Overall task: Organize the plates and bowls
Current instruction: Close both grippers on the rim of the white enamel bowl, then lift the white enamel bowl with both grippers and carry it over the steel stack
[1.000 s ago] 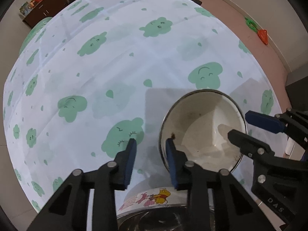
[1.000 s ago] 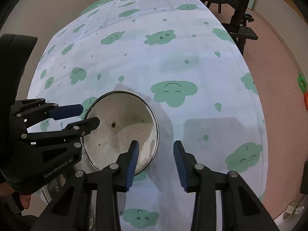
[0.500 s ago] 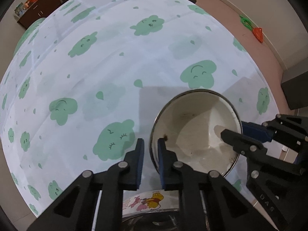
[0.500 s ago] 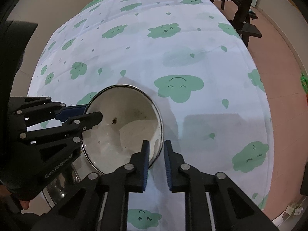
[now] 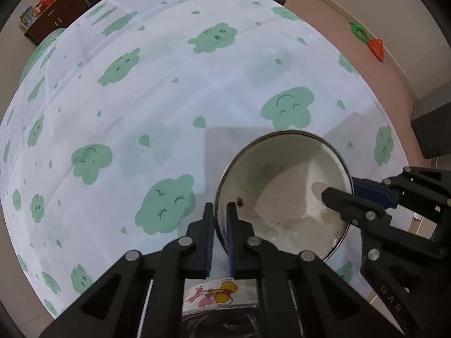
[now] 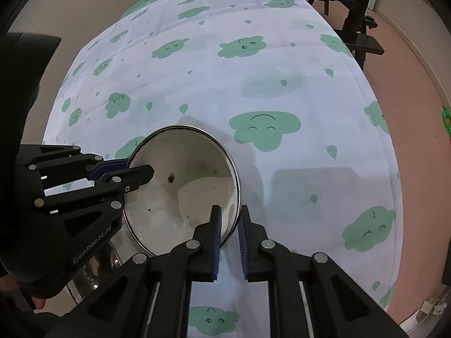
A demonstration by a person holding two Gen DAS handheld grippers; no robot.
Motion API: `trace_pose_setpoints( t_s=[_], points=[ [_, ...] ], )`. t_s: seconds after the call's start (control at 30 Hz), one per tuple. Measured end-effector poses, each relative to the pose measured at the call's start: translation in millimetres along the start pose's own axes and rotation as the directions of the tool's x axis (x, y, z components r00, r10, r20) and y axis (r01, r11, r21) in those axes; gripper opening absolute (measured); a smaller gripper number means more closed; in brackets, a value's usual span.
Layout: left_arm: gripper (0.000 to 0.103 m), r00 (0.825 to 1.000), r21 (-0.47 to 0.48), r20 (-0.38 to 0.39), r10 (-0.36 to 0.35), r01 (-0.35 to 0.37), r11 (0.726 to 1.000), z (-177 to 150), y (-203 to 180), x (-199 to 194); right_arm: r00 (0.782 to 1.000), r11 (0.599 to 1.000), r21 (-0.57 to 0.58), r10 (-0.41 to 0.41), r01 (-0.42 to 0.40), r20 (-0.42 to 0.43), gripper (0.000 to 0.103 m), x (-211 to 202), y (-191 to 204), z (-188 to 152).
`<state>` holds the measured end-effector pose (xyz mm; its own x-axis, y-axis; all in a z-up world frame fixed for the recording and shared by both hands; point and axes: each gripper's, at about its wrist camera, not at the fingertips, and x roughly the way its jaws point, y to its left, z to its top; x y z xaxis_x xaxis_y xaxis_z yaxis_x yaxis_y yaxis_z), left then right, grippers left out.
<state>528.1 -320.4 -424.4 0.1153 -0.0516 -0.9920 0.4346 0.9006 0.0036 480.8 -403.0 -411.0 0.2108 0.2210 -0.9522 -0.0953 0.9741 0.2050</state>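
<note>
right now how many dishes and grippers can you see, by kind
white enamel bowl: 1
steel dish with cartoon sticker: 1, only partly in view under the left gripper
grippers: 2, left gripper and right gripper, each clamped on the bowl's rim
total: 4

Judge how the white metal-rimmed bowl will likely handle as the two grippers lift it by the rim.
The bowl looks like rigid enamelled metal, so it should hold its shape. Its glossy wall may slip between the thin pads. The left gripper and right gripper clamp opposite rim edges, which should limit tipping. Residue inside looks slight, so it is probably light.
</note>
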Motion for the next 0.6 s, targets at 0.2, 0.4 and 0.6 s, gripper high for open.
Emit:
trace_pose_setpoints(
  t_s=[0.2, 0.4, 0.6],
  points=[
    [0.005, 1.0, -0.003, 0.005, 0.001, -0.001, 1.0, -0.2, 2.2, -2.7, 1.0, 1.0, -0.003, -0.002, 0.002, 0.004, 0.013, -1.9, 1.9, 1.3],
    [0.004, 1.0, -0.01, 0.005, 0.005, -0.005, 1.0, -2.3, 3.8, -4.0, 1.0, 1.0, -0.009, -0.001, 0.001, 0.016, 0.011, -9.1, 4.4, 2.9],
    [0.004, 1.0, -0.015, 0.023, -0.002, 0.002, 1.0, -0.9, 6.7, -14.5, 1.0, 1.0, -0.006, -0.002, 0.002, 0.03, 0.011, -16.3, 5.2, 5.1]
  ],
)
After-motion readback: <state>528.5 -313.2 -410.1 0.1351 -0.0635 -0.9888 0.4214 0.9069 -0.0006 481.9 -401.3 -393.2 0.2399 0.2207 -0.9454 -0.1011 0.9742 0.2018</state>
